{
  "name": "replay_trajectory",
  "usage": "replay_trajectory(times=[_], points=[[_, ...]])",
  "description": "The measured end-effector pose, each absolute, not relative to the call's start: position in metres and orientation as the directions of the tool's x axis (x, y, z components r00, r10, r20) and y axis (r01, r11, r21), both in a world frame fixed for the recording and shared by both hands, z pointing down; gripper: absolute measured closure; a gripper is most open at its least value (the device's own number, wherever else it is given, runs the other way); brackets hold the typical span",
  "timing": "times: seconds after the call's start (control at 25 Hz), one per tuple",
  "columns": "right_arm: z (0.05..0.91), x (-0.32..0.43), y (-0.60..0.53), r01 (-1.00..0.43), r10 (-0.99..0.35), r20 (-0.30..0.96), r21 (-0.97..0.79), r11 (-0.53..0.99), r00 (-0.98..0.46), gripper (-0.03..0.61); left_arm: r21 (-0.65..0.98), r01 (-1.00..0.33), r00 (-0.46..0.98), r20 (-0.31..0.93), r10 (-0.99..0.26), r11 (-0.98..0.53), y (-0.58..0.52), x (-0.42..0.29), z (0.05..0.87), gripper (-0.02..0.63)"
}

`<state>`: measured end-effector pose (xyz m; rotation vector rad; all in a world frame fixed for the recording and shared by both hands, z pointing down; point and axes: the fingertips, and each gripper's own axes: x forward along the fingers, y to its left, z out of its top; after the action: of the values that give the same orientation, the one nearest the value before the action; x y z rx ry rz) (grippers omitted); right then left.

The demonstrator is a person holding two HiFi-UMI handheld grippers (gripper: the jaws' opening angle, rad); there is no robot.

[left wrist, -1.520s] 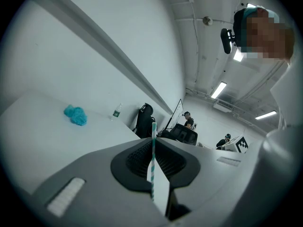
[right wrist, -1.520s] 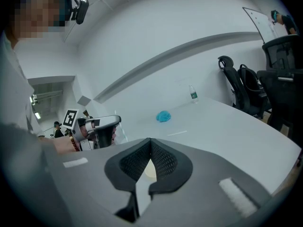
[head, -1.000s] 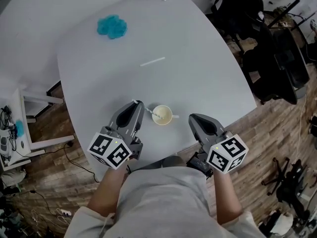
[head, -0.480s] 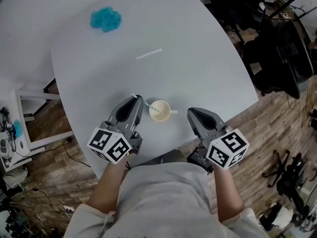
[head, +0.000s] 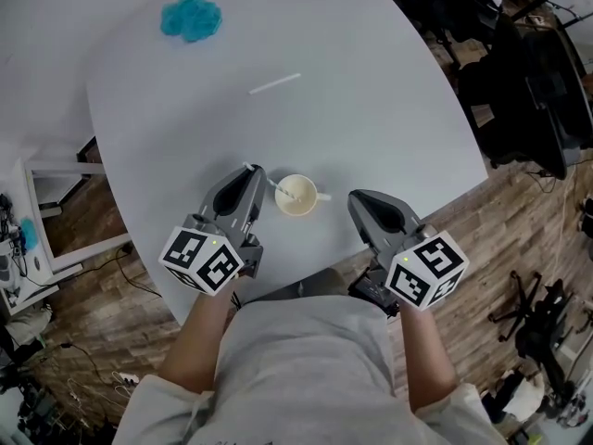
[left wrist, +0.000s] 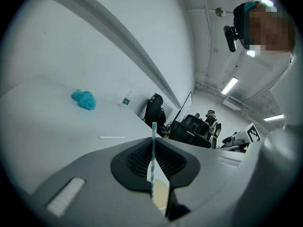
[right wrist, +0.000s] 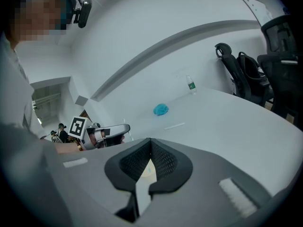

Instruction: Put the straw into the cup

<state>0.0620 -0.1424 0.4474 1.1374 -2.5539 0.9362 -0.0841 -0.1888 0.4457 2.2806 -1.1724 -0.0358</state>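
Observation:
A cream cup with a small handle stands near the front edge of the white table. A teal-and-white striped straw slants from my left gripper down into the cup's mouth. In the left gripper view the jaws are shut on the straw, and the cup shows below them. My right gripper lies just right of the cup's handle, apart from it. Its jaws are shut on nothing, and the cup shows through the gap behind their tips.
A white stick-like piece lies mid-table and a blue crumpled wad sits far left. A small bottle stands at the far edge. Black chairs crowd the right side. A white shelf unit is at left.
The head view has shifted, so the table slides up and left in the picture. Both grippers, the straw and the cup keep nearly the same places relative to each other.

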Motion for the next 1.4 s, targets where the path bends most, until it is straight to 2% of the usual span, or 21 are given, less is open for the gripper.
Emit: replay_trajectory(times=[1.4], points=[[0.471,0.065,-0.142,-0.714,-0.566,0.44,-0.494,0.496,-0.697,0.572,0.524,-0.744,0.614,0.292,-0.733,-0.414,-0.192,-0.069,0.496,0.575]])
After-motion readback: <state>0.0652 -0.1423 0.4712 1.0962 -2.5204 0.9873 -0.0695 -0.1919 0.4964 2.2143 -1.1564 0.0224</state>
